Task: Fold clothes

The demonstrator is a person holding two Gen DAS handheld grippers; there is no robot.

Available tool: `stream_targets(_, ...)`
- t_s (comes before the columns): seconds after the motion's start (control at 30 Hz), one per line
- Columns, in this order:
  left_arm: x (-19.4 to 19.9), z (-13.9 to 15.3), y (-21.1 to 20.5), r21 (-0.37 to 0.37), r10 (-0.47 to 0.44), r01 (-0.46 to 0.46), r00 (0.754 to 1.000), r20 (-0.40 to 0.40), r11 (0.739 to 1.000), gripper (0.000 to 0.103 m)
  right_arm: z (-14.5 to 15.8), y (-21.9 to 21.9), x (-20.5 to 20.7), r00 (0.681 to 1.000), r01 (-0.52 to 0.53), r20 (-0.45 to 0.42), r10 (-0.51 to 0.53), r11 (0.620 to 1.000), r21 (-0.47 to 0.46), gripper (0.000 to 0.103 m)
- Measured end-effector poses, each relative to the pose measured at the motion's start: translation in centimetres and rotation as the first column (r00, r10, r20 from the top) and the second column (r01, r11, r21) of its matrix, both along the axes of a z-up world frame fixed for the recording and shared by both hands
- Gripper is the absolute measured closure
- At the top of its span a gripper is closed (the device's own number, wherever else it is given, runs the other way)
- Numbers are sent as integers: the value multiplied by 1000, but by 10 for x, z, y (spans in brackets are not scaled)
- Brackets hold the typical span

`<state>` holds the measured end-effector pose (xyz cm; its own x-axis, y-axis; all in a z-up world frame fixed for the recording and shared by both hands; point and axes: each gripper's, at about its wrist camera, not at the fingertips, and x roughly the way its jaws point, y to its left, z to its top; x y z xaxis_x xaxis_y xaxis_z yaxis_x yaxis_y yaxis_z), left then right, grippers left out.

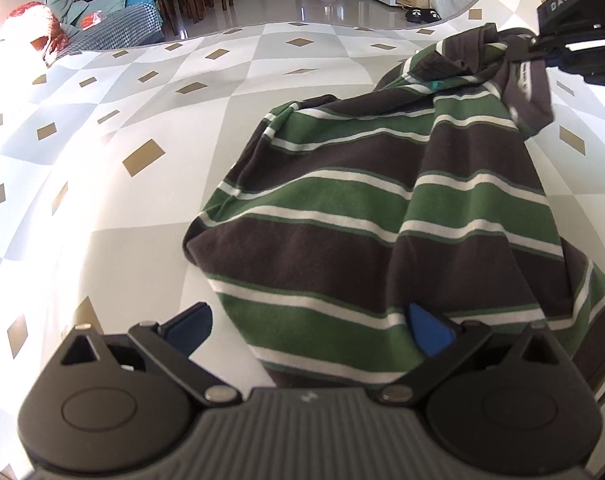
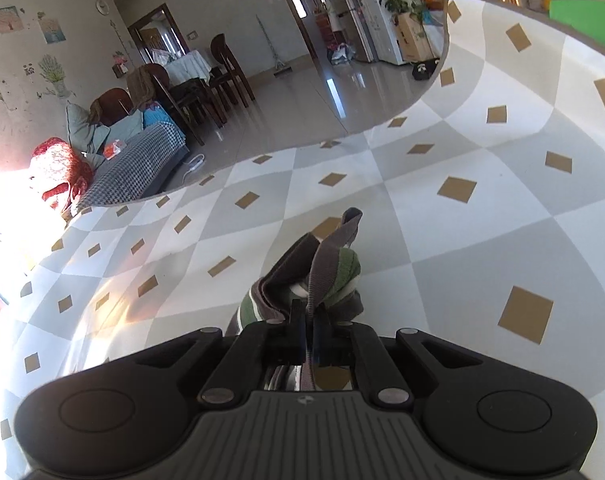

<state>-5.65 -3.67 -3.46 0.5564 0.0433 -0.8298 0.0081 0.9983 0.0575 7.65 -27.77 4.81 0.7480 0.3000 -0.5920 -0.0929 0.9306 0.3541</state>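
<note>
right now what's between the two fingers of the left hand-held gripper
The striped shirt lies between the open left hand-held gripper's fingers, seen in the left wrist view.

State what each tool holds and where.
Right tool pinches the striped shirt at a bunched grey edge. Left tool is open, holding nothing.

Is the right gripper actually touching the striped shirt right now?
Touching. The right wrist view shows the right gripper with its jaws shut on a bunched edge of the striped shirt.

A striped shirt [image 1: 382, 216] lies bunched on the checked counter [image 1: 142, 128]. The left gripper [image 1: 308, 330] is spread wide at its near hem. The right gripper [image 1: 542, 46] pinches the far end.
</note>
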Motion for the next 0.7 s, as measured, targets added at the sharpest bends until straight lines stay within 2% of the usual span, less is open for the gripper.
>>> stream_targets(0.1,-1,0,5,4,13,-13,1000,-2,1000,0,21,-7,-2,999,-2,54,-1,999,51,99)
stream_targets(0.2,-3,2,8,34,27,-27,1000,5,999,0,20,-16,1,1000,17,18,-19,995,96,98)
stream_targets(0.33,-6,4,12,37,56,-56,998,-1,998,0,17,-29,5,999,45,-33,-41,987,153,97)
stream_targets(0.4,-7,5,14,38,71,-71,997,-4,997,0,16,-36,7,997,61,-60,-51,982,180,87)
stream_targets(0.43,-8,5,15,39,78,-78,997,-5,996,0,15,-39,8,996,69,-73,-55,979,194,78)
stream_targets(0.47,-8,6,16,39,86,-86,996,-7,996,0,13,-42,8,994,76,-87,-59,975,209,74)
stream_targets(0.57,-11,7,19,35,108,-108,994,-12,994,0,7,-49,8,990,90,-127,-61,968,233,68)
stream_targets(0.7,-13,8,18,60,113,-112,994,-4,992,0,1,-53,10,978,106,-197,-71,979,176,65)
